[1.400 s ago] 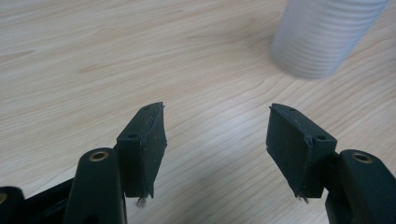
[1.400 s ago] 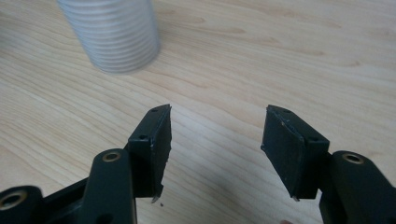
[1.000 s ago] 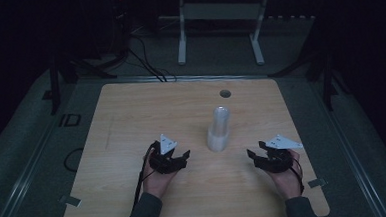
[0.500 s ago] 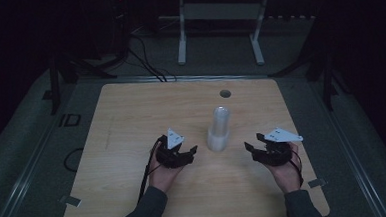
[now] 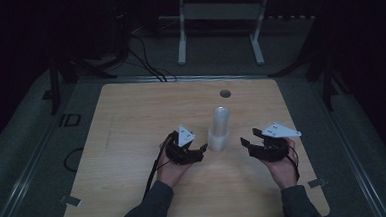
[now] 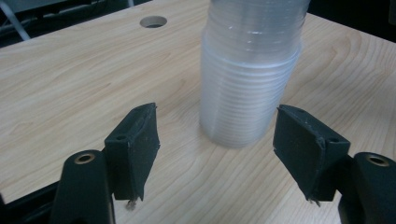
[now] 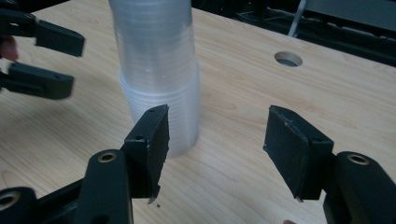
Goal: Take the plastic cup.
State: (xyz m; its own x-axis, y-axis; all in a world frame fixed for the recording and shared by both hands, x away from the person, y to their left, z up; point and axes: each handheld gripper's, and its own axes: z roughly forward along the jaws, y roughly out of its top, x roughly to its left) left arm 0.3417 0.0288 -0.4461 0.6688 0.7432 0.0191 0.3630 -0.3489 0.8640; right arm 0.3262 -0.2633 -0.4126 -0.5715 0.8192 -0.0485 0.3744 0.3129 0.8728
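A tall stack of clear plastic cups (image 5: 219, 128) stands upside down near the middle of the wooden table (image 5: 131, 121). My left gripper (image 5: 201, 151) sits just left of the stack's base, open, with nothing between its jaws. Through the left gripper view the stack (image 6: 250, 74) rises close ahead, between and beyond the open jaws of that gripper (image 6: 215, 154). My right gripper (image 5: 246, 139) rests a little to the right of the stack, open and empty. Seen from the right gripper (image 7: 215, 149), the stack (image 7: 159, 70) stands ahead to the left, and the left gripper (image 7: 70, 63) shows beyond it.
A round cable hole (image 5: 225, 93) pierces the table behind the stack. A white metal stand (image 5: 220, 17) and cables lie on the dark floor beyond the far edge. Bare wood spreads to the left and front of the grippers.
Both grippers have moved inward toward the cup stack, the left one more, ending close to its base. The stack has not moved.
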